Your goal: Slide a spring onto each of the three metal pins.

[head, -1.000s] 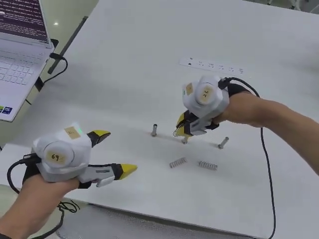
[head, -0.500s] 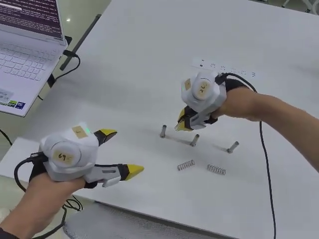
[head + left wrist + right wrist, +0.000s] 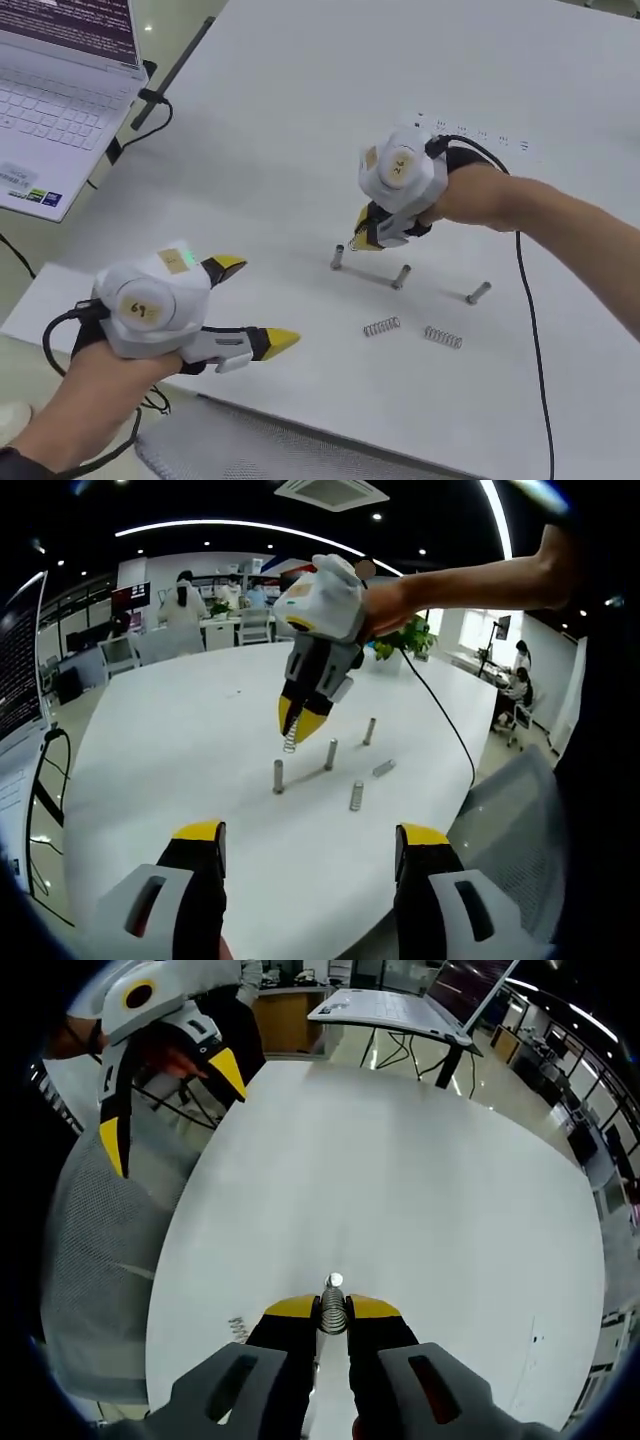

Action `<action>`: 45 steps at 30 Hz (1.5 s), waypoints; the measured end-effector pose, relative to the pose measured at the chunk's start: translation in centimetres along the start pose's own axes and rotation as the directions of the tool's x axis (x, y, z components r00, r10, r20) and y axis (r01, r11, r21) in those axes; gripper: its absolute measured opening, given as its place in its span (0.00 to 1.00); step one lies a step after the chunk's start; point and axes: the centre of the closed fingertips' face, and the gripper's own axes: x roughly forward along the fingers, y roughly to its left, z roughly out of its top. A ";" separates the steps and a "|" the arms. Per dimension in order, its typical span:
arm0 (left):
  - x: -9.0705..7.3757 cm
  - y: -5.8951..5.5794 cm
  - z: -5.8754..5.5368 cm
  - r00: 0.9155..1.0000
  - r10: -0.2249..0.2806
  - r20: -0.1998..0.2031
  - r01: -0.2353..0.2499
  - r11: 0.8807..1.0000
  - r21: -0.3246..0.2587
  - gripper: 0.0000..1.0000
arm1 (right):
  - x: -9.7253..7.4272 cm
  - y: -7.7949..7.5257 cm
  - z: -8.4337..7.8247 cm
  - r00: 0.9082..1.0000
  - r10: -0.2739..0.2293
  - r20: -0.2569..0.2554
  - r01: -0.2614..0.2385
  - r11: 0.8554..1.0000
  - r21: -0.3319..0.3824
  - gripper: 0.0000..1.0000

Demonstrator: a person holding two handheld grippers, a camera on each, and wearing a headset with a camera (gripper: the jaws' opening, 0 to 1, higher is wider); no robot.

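Three short metal pins stand in a row on the white table: the left pin (image 3: pixel 337 257), the middle pin (image 3: pixel 401 276) and the right pin (image 3: pixel 478 292). My right gripper (image 3: pixel 362 238) is shut on a small spring (image 3: pixel 332 1310), held upright just above and beside the left pin (image 3: pixel 333 1280). From the left gripper view the held spring (image 3: pixel 290 742) hangs slightly above the nearest pin (image 3: pixel 278 775). Two loose springs (image 3: pixel 381 327) (image 3: pixel 442 337) lie in front of the pins. My left gripper (image 3: pixel 255 303) hovers open near the table's front edge, with nothing between its fingers.
A laptop (image 3: pixel 60 80) sits open at the far left, with a black cable (image 3: pixel 150 110) beside it. A white power strip (image 3: pixel 470 135) lies behind the pins. The front edge of the table (image 3: pixel 300 430) runs close below my left gripper.
My right gripper has carried the spring from over the middle pin leftward to the left pin. The left gripper has stayed open and in place; the head camera has shifted.
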 end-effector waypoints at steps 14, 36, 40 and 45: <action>-0.2 0.2 -0.3 1.000 0.005 -0.002 -0.005 1.000 -0.011 0.65 | 0.6 0.5 0.7 1.000 0.014 -0.015 -0.014 1.000 -0.021 0.09; -0.5 0.5 -0.8 1.000 0.013 -0.008 -0.013 0.999 -0.035 0.64 | 1.9 0.5 0.7 0.998 0.042 -0.048 -0.044 0.998 -0.047 0.09; -0.6 0.6 -0.9 1.000 0.014 -0.007 -0.015 0.999 -0.038 0.64 | 2.1 0.5 0.8 0.998 0.045 -0.053 -0.048 0.998 -0.051 0.09; -0.6 0.7 -1.0 1.000 0.017 -0.007 -0.017 0.999 -0.043 0.64 | 2.5 0.5 0.8 0.997 0.050 -0.058 -0.053 0.997 -0.053 0.09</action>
